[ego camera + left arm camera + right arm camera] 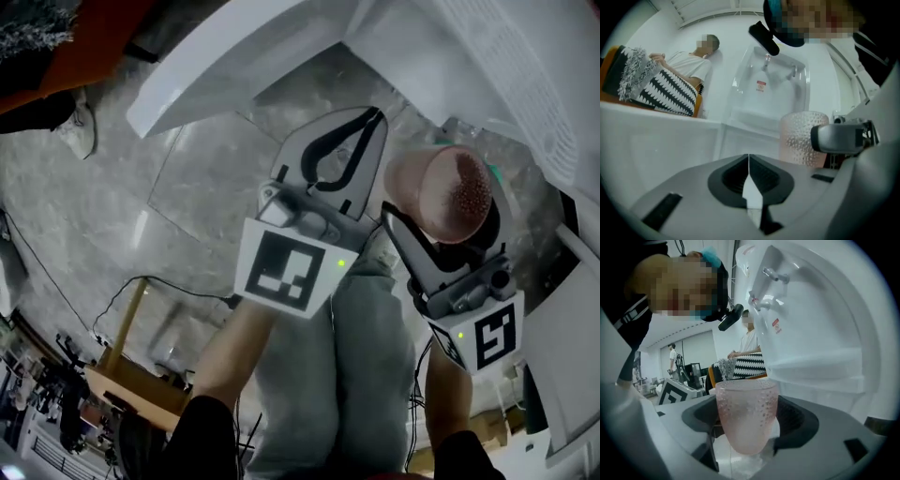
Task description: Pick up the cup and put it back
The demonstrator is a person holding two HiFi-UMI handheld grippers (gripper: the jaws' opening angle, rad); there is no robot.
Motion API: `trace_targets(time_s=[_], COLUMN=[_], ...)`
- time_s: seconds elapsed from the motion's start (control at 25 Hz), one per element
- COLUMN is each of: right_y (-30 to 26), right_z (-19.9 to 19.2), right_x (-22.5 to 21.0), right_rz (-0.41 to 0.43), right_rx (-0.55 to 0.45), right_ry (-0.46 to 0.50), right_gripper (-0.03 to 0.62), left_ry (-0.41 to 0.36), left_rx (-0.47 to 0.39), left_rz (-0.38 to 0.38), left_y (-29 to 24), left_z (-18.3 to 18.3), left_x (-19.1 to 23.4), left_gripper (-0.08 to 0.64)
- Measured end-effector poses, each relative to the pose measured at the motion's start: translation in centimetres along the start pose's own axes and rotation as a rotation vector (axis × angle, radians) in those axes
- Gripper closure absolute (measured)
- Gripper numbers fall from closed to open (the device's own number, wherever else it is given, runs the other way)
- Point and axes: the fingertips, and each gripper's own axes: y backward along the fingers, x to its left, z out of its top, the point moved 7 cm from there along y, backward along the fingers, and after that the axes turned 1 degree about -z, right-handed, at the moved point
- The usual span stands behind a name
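A: Step in hand?
B: Carrying. Right gripper (746, 437) clamps the pink dimpled translucent cup (441, 192), upper right of the head view. Left gripper (749, 187) has its jaws together, empty.
A: Next?
B: Probably set it down upright, then release.

cup (746, 416) | pink, dimpled, translucent | upright | in right gripper (746, 446)

Grey marble floor (202, 178) fills the middle. A white counter (262, 47) runs at 12 o'clock; a wooden stand (131, 380) sits at 8 o'clock.
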Motion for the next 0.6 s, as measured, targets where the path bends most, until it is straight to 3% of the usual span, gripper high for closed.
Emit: trace_targets(time_s=[0.32,0.6], right_y=[-2.2,-4.3], right_z=[-9.6,-14.4], right_x=[-5.4,-7.7], right_rz=[-0.1,-0.125], right_rx=[0.011,-0.014], right_ry=[0.06,0.124], right_gripper=[0.212,0.212], left_ry=[-0.008,-0.027], left_rx=[-0.024,-0.08], left_rz=[0.008,-0.011], left_y=[-5.6,-9.1], left_z=[-7.4,-10.3], left_x=[2.7,4.5], left_gripper=[0.546,0.546])
